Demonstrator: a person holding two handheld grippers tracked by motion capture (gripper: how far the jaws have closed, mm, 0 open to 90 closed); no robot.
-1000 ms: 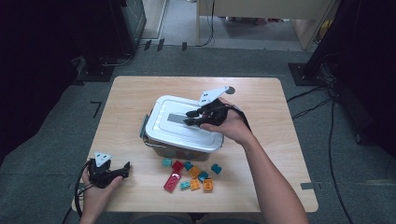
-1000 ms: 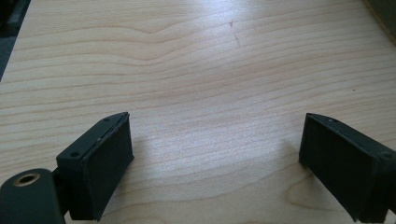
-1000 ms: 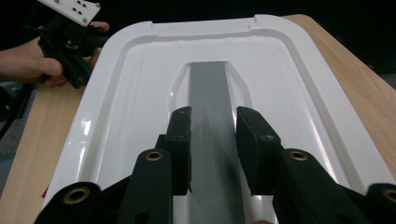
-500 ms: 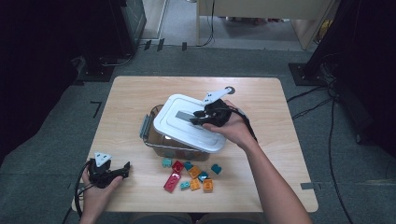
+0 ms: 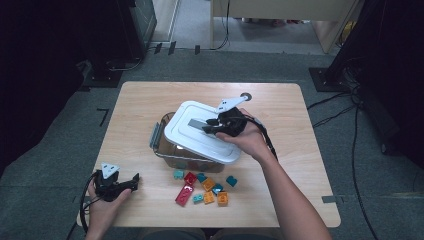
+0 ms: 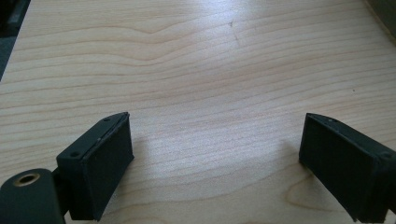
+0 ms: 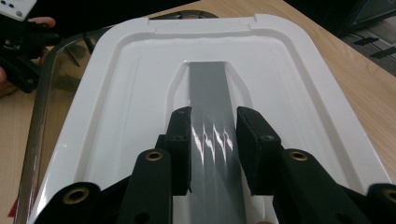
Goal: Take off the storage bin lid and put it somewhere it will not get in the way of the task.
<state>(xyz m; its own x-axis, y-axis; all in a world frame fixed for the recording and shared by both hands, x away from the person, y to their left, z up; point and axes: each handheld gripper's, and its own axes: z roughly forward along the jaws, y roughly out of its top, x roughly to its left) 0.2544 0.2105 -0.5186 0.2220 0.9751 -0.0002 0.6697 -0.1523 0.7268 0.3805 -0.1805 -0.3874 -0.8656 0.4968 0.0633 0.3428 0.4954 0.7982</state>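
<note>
A white lid (image 5: 192, 137) with a grey handle strip (image 5: 196, 123) hangs tilted over a clear container (image 5: 159, 140), shifted to the right so the box's left side is uncovered. My right gripper (image 5: 209, 127) is shut on that handle. In the right gripper view its pads (image 7: 182, 140) press both sides of the grey strip (image 7: 210, 93), and the jaws have just closed a little further on it. My left gripper (image 5: 131, 182) rests near the table's front left corner, open, with bare wood between its jaws (image 6: 215, 135).
Several coloured bricks (image 5: 202, 187) lie in a cluster on the wooden table (image 5: 310, 165), in front of the container. Its clear rim (image 7: 39, 116) shows to the left of the lid (image 7: 116, 116). Dark floor with cables surrounds the table.
The right gripper has lifted the lid off the container and carried it right, tilted, which exposes the box's left side. The left hand has stayed still.
</note>
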